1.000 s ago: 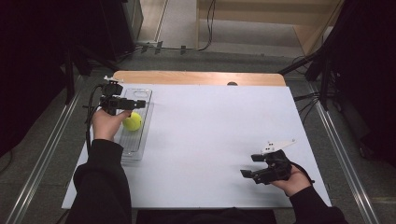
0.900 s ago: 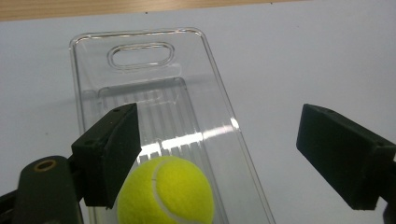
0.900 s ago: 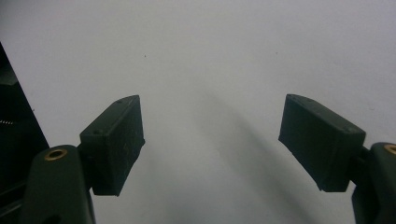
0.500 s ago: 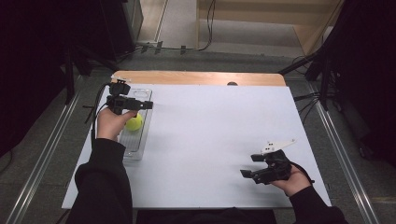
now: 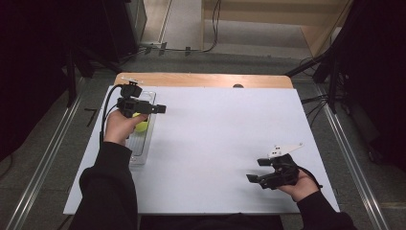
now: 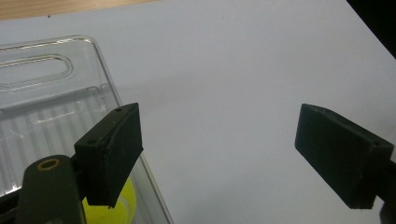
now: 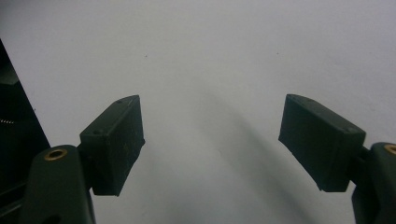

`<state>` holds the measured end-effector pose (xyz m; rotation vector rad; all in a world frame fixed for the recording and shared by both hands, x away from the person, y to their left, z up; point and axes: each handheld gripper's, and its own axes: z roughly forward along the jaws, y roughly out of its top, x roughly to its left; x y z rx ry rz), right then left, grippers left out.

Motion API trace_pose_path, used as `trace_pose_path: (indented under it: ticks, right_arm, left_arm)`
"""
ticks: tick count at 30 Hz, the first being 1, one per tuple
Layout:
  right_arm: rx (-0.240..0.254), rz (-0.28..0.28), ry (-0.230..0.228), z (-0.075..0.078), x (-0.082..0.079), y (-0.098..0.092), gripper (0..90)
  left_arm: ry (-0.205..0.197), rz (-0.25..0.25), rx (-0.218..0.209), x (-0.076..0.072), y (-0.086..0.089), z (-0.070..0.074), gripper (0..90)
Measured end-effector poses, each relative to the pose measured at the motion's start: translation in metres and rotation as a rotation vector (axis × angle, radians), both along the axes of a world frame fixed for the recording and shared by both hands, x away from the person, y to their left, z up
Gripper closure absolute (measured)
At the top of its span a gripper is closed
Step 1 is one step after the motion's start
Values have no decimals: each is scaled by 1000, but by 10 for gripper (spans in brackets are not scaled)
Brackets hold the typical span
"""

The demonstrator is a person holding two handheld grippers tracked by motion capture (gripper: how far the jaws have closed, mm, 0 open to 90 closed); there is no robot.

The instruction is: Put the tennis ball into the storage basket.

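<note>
Right now my left gripper (image 5: 162, 109) hangs over the far end of the clear plastic tray (image 5: 143, 155) at the left edge of the white table sheet (image 5: 220, 143), pointing across the sheet toward the middle. Its jaws stand apart with nothing between them; they have just been closing a little, but the left gripper view shows bare sheet in the gap and the pads (image 6: 116, 149) touching nothing. The yellow ball (image 5: 141, 125) sits inside the tray, low in the left gripper view (image 6: 109, 210), just under and behind the left pad, so it is below the jaws, not in them. My right gripper (image 5: 252, 178) rests near the front right of the sheet, well apart from the tray, jaws wide and empty, 2 pads (image 7: 116, 140) over plain white surface. My read: the ball is either just set down or about to be picked, and I can't tell which from this alone. If it's a pick, I'd tip the left gripper nose-down, bring it back over the ball so the ball centres between the pads, and widen the jaws before dropping in, because the tray wall is close on 1 side and a pad could catch the rim. Close slowly on the ball's widest part; it's round and will squirt out if pinched high. Right gripper can stay parked, or pin the tray's near end if it slides.
</note>
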<state>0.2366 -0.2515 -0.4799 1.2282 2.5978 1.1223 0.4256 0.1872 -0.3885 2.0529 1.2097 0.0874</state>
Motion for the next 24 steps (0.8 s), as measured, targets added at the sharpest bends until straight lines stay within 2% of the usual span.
trace_pose_path:
  ticks: [4, 13, 17, 24]
  right_arm:
    - [1, -7, 3, 0, 0, 0, 199]
    - [-1, -6, 4, 0, 0, 0, 199]
    - [-2, -7, 6, 0, 0, 0, 199]
    - [1, -9, 5, 0, 0, -1, 199]
  left_arm:
    - [16, -27, -20, 0, -6, -1, 159]
    - [11, -56, -14, -3, -15, -1, 159]
    - [8, -86, -22, -7, -17, 2, 159]
    - [12, -108, -19, -16, -23, 1, 159]
